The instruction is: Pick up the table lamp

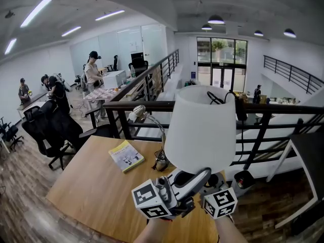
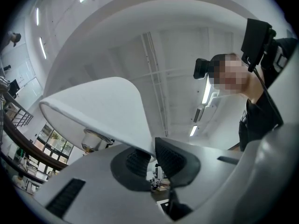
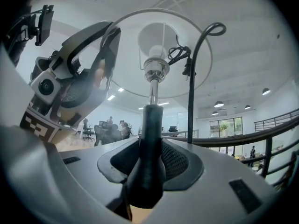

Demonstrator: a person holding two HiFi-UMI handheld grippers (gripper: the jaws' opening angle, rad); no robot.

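Two grippers on the lamp [image 1: 201, 128], one per part.

Left gripper [image 2: 153, 157]: your fingers [image 2: 171, 158] are clenched on the lower rim of the white shade [image 2: 100, 108], with the thin edge pinched between the ribbed pads. This gripper points upward, under the shade.

Right gripper [image 3: 150, 155]: your fingers are clenched on the dark stem [image 3: 150, 139], one pad on each side of it, just below where it narrows to the metal socket [image 3: 155, 69]. The stem stands upright between them. A black cord [image 3: 192, 78] rises just right of the stem and curls over near the top ring of the shade.

Lamp position: held up in front of you, over the near right part of the wooden bench [image 1: 96, 191]. Its foot is hidden behind the shade and the grippers in the head view, so you cannot tell from there whether it is clear of the bench.

On the bench, left of the lamp: a yellow book [image 1: 125, 156] lying flat, and a small gooseneck desk lamp [image 1: 137, 113] just beyond it. A dark railing [image 1: 283, 110] runs along the far side of the bench.
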